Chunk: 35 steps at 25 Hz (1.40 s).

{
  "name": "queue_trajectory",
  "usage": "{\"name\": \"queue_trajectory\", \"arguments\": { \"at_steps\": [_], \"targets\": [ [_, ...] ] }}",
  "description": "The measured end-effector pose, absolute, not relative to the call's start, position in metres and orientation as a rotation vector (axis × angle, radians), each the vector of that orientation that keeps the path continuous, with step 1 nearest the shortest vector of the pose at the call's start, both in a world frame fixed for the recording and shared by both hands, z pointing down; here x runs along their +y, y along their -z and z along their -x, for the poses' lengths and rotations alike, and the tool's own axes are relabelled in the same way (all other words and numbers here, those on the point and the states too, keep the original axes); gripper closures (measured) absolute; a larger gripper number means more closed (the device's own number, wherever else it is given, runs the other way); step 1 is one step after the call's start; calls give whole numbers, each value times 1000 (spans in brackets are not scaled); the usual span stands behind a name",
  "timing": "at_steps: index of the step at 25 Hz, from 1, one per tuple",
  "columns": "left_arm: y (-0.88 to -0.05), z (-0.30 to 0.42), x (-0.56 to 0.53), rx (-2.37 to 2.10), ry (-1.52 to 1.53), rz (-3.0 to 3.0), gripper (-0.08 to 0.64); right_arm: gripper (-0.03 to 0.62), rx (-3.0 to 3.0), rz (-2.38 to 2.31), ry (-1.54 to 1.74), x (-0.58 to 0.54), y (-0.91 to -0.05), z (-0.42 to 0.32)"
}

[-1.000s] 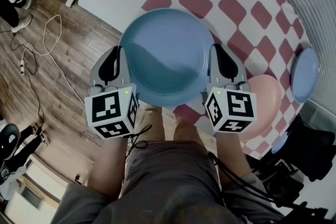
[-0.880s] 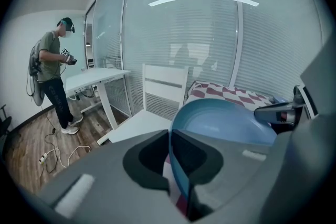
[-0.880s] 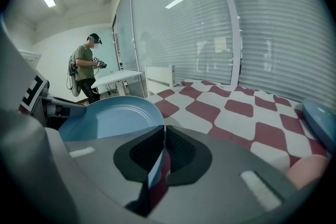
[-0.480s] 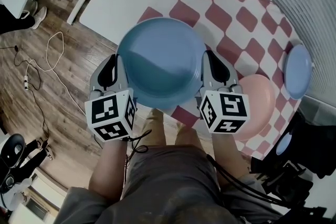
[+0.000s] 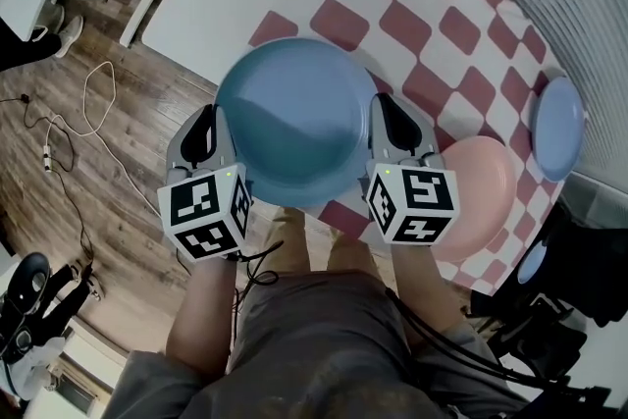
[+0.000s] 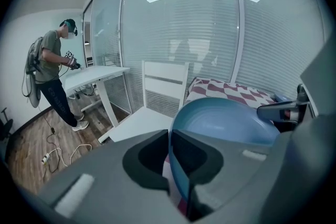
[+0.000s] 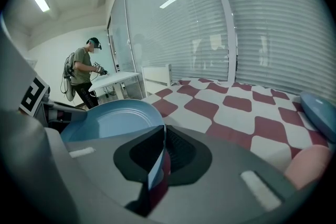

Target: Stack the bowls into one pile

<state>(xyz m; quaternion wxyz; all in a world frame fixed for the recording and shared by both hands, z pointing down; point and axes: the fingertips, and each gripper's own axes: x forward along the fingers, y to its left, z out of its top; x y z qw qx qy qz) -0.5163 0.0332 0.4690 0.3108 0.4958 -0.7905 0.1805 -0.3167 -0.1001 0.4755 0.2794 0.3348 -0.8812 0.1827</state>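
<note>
A large blue bowl hangs over the near corner of the checkered table, held between both grippers. My left gripper is shut on its left rim, and in the left gripper view the rim of the blue bowl runs between the jaws of my left gripper. My right gripper is shut on the right rim; the blue bowl shows pinched there by my right gripper. A pink bowl sits on the cloth just right of my right gripper. Another blue bowl lies at the table's far right edge.
A white chair seat stands beyond the table's left corner. A cable lies on the wooden floor at left. A person stands at a white desk across the room. Window blinds run behind the table.
Both grippers keep their hold on the blue bowl. The bowl and grippers sit slightly further left in the head view; the grip looks unchanged.
</note>
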Motion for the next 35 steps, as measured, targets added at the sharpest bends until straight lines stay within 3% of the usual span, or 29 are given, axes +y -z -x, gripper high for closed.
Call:
{"name": "queue_trajectory", "arguments": {
  "at_steps": [6, 11, 18, 20, 35],
  "targets": [
    [-476, 516, 34, -2084, -477, -1305, 532, 548, -2377, -899, -492, -101, -477, 319],
    [-478, 514, 36, -2087, -486, -1300, 526, 460, -2371, -850, -507, -92, -483, 323],
    [-482, 511, 40, -2079, -487, -1293, 506, 483, -2333, -857, -559, -86, -491, 312],
    [-482, 511, 40, -2073, -479, -1297, 515, 535, -2326, -874, -559, -87, -492, 310],
    [-408, 504, 14, -2099, -478, -1393, 525, 548, -2404, -985, -607, -104, -420, 297]
  ]
}}
